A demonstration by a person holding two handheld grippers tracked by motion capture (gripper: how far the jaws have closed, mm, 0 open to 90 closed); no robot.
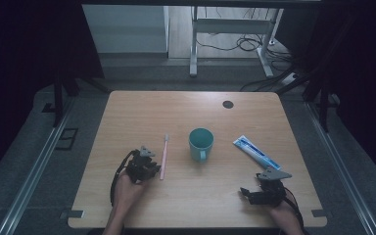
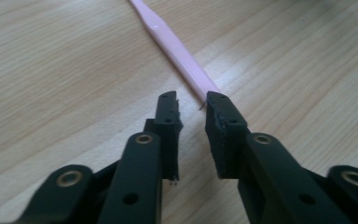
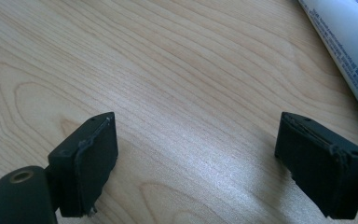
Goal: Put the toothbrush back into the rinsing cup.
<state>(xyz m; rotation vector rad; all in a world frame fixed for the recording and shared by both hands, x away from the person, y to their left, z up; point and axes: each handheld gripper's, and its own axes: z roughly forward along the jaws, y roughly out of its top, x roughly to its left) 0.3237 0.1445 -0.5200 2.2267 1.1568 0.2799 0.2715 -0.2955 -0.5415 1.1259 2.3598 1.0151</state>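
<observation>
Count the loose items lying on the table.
3: a pink toothbrush by the left claw, a teal mug at centre, a toothpaste tube ahead of the right claw.

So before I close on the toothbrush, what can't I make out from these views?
- Toothbrush handle end: left gripper view, behind the right-hand jaw; contact can't be told.
- Its bristle head: high view, too small; left gripper view, cut off at the top edge.
- Toothpaste tube: right gripper view, cut off by the right edge, print blurred.
- Cup contents: high view, too dim.

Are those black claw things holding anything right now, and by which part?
No. The left gripper stands narrowly open at the pink toothbrush handle's end, not clamped on it. The right gripper gapes wide over bare table.
</observation>
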